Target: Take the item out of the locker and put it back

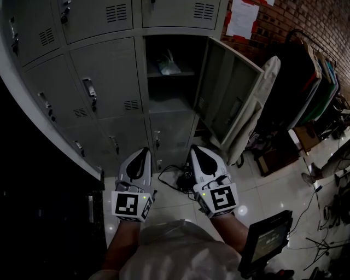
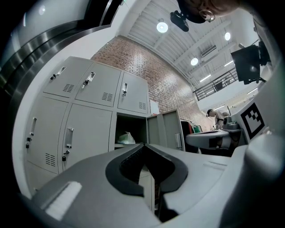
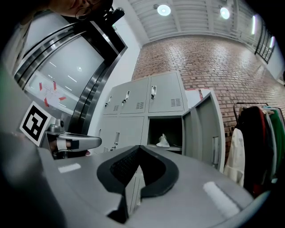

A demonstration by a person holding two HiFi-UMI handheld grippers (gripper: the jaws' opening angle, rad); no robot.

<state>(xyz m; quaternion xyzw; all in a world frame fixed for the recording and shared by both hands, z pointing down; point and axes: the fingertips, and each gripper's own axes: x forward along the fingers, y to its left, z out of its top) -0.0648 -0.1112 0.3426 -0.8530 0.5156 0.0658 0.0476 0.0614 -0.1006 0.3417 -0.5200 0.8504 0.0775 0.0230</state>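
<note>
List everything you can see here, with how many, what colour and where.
lockers: one bank, many doors, grey, ahead and to the left
open locker door: one, grey, swung out to the right
bag: one, pale whitish, on the shelf inside the open compartment
brick wall: one, red-brown, upper right
papers: a few, white with red, on the brick wall
white garment: one, hanging just beyond the open door
clothes rack: one, with dark and green garments, at the right
cables: a few, black, on the floor at the foot of the lockers
screen: one, dark, lower right
left gripper: one, white and black, jaws together, empty
right gripper: one, white and black, jaws together, empty
</note>
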